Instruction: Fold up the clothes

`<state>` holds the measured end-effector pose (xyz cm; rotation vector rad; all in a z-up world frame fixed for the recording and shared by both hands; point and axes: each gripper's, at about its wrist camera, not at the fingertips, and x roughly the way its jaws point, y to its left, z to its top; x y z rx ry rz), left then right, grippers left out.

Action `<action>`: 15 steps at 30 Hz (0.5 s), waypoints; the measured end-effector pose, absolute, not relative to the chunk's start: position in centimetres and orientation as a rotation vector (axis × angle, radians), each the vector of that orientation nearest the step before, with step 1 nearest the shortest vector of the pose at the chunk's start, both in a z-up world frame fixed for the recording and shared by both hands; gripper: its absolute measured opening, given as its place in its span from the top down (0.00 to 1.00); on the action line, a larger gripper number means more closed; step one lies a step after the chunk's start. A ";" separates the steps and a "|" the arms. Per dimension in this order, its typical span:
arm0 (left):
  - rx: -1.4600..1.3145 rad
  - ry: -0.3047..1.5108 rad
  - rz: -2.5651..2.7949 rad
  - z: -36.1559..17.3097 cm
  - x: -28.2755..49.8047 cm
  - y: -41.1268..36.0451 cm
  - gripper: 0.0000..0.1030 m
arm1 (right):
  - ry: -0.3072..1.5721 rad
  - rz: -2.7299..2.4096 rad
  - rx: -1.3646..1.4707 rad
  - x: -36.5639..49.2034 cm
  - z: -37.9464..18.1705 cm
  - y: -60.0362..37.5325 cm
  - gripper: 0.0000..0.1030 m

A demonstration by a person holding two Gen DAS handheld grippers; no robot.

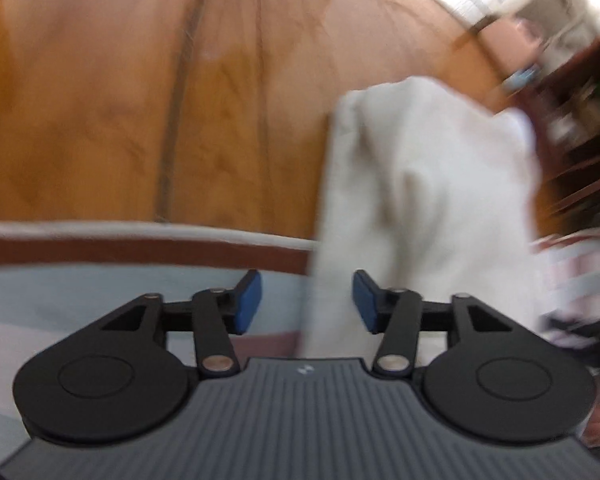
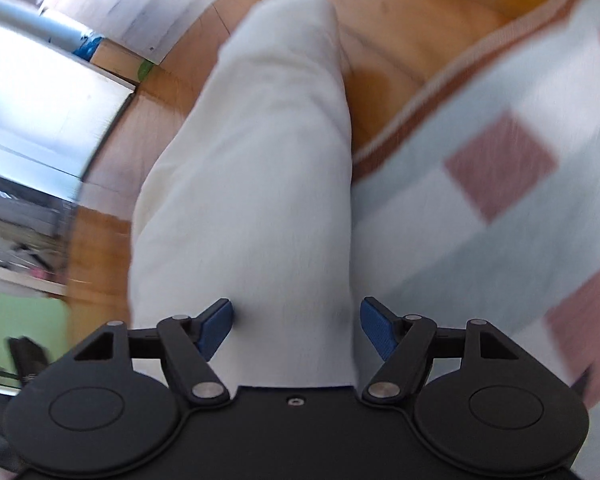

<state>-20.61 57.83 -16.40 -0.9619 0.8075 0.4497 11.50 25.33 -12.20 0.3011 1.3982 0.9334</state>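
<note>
Apparently both grippers (image 1: 307, 302) (image 2: 296, 330) open over white cloth (image 2: 252, 184)

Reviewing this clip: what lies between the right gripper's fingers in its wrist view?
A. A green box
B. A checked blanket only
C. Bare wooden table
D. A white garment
D. The right gripper stands open, its blue pads apart, with the white garment running between them.

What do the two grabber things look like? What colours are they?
Both look alike. The left gripper has black link arms with silver pins, two round black discs, blue pads and a ridged grey body with a small white mark. The right gripper has a plain black body.
</note>
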 end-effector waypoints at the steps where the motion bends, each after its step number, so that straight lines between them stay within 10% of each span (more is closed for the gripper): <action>1: -0.991 0.807 0.426 -16.7 -20.6 58.0 0.43 | 1.435 0.937 0.346 11.4 -13.0 25.1 0.26; 7: -1.100 0.747 0.289 -18.0 -19.7 57.2 0.41 | 1.348 1.012 0.311 9.8 -12.1 26.7 0.15; 9: -1.170 0.707 0.198 -19.0 -18.7 56.7 0.77 | 1.305 1.041 0.286 9.4 -11.6 27.3 0.16; 15: -0.901 0.601 0.213 -15.2 -16.3 53.8 0.86 | 1.174 1.124 0.211 8.2 -10.0 28.9 0.48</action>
